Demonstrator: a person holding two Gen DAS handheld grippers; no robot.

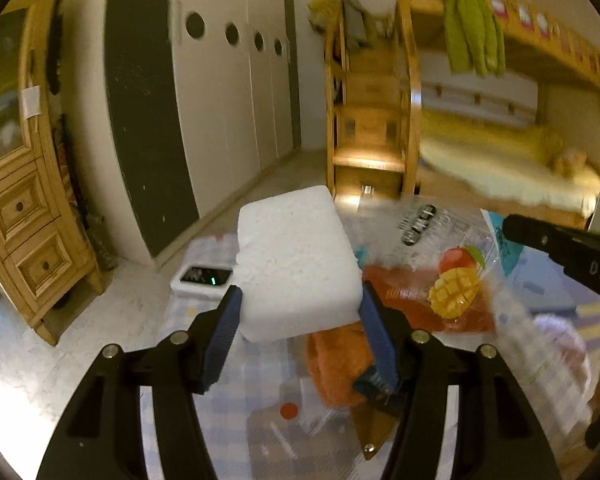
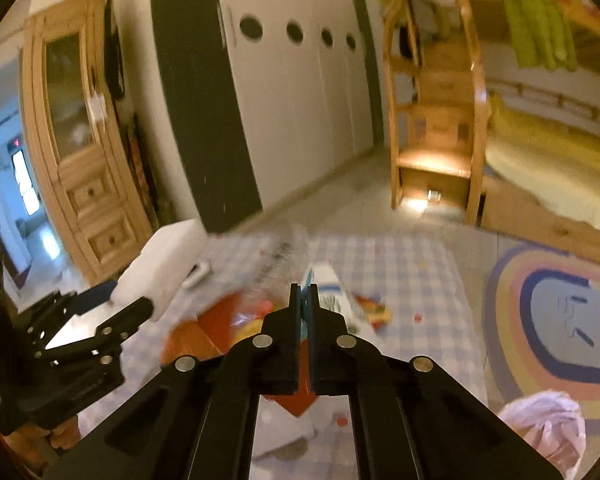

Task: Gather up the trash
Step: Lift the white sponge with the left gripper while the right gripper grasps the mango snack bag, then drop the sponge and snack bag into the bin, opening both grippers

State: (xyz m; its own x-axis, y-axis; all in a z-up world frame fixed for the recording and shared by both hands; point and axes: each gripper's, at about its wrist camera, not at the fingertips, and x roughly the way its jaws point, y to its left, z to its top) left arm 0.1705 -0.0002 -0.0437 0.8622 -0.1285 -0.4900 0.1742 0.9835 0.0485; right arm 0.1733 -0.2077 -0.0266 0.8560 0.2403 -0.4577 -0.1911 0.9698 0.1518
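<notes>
Here we hold the left gripper [image 1: 300, 312] clamped on a white foam block [image 1: 296, 264], one blue pad pressed to each side, and the block is lifted clear of the checked cloth [image 1: 236, 384] spread on the floor. At the cloth's far left edge, behind the block, sits a small white box [image 1: 198, 282] with a dark screen on top. Directly under the block we see something orange and fuzzy [image 1: 334, 364] lying on the cloth, with a small red dot [image 1: 288, 411] near it. To the right of the block hangs a crinkled clear wrapper [image 1: 456, 280] printed with a cut mango, raised above the cloth and blurred; its top corner leads to the tip of the right gripper [image 1: 512, 230] at the right edge of the left view.

In the right view, the foam block [image 2: 168, 264] and its gripper [image 2: 134, 298] show at the left. In the middle, the right gripper [image 2: 305, 300] has its jaws together, pinching a thin blue-green edge of the wrapper [image 2: 256, 312], which trails down to the left over the cloth [image 2: 412, 280]. Just past the tips lies a white packet [image 2: 330, 284], and beyond it small bright scraps [image 2: 374, 308]. Off the cloth's right edge we see a striped round rug [image 2: 556, 316], and at its near edge a crumpled pink bag [image 2: 548, 428].
</notes>
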